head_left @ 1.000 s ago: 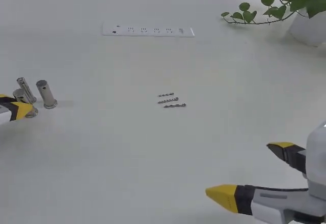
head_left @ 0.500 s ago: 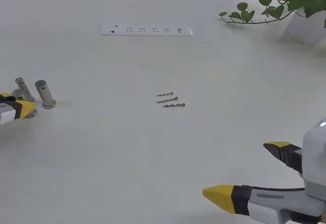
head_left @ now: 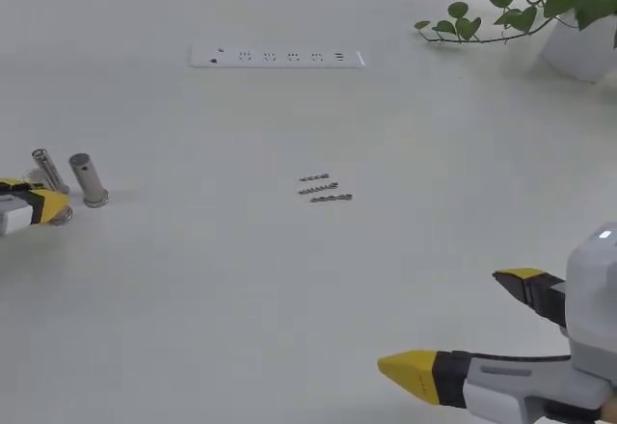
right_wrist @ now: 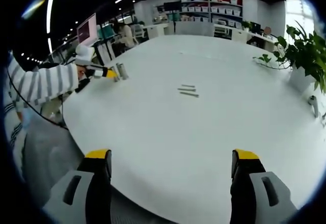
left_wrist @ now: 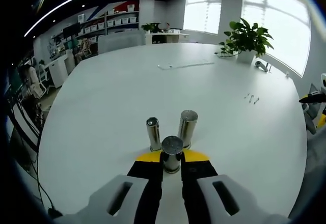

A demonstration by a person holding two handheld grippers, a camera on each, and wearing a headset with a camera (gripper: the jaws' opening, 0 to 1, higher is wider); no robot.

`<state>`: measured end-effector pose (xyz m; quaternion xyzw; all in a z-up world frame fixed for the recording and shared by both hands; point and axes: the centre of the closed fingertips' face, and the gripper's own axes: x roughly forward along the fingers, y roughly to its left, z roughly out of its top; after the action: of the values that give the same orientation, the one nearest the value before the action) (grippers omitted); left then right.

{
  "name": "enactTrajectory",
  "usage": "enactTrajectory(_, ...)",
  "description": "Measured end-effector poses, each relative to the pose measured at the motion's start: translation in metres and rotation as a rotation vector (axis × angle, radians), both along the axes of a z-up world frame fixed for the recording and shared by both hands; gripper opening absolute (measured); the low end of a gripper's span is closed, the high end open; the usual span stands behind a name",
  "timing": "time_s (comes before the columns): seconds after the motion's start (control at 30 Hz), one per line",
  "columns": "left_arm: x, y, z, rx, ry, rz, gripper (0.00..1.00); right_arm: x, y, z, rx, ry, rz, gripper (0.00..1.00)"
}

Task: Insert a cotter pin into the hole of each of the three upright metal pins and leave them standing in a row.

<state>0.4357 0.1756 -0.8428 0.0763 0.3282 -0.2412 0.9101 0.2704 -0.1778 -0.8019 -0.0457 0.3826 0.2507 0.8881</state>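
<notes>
A white power strip [head_left: 278, 57] lies far across the pale desk [head_left: 241, 289], with a leafy potted plant [head_left: 554, 5] well to its right.

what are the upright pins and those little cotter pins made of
The upright pins look like polished steel: silvery, with bright streaks down their sides. The cotter pins look like thin grey metal wire, but they are too small to be sure.
</notes>
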Motion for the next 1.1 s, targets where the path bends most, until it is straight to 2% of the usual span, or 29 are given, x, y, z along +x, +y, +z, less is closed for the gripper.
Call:
enactTrajectory(0.03,-0.002,-0.001,0.0,0.007,-0.002,-0.005,0.11,0.0,0.0,0.0,0.001,-0.001,0.0,0.99)
enactTrajectory(0.07,-0.003,-0.002,0.0,-0.01,0.014,0.009,0.11,0.0,0.001,0.0,0.002,-0.002,0.0,0.99)
enactTrajectory(0.1,-0.004,-0.003,0.0,-0.012,0.017,0.01,0.11,0.0,0.001,-0.001,0.004,-0.001,0.0,0.99)
enactTrajectory(0.2,-0.009,-0.004,0.0,0.018,0.018,-0.008,0.11,0.0,0.003,-0.002,0.01,-0.001,0.005,0.99)
enactTrajectory(0.33,-0.016,-0.006,0.0,0.014,0.03,-0.025,0.11,0.0,0.006,-0.002,0.013,-0.003,0.015,0.99)
enactTrajectory(0.37,-0.02,-0.009,0.0,0.016,0.029,-0.056,0.11,0.0,0.007,-0.001,0.015,-0.004,0.018,0.99)
enactTrajectory(0.43,-0.024,-0.012,0.0,0.016,0.031,-0.071,0.11,0.0,0.008,-0.001,0.017,-0.005,0.02,0.99)
enactTrajectory(0.57,-0.031,-0.017,0.001,-0.004,0.036,-0.067,0.11,0.0,0.009,-0.001,0.018,-0.006,0.025,0.98)
enactTrajectory(0.8,-0.047,-0.028,0.002,0.021,0.035,-0.128,0.11,0.0,0.012,-0.002,0.019,-0.007,0.037,0.98)
enactTrajectory(0.87,-0.052,-0.034,0.003,0.009,0.038,-0.144,0.11,-0.001,0.013,-0.002,0.021,-0.008,0.04,0.98)
enactTrajectory(0.97,-0.059,-0.044,0.008,-0.032,0.032,-0.179,0.11,-0.002,0.015,-0.003,0.026,-0.006,0.042,0.98)
enactTrajectory(1.1,-0.065,-0.054,0.011,-0.038,0.03,-0.209,0.11,-0.003,0.018,-0.004,0.029,-0.004,0.046,0.98)
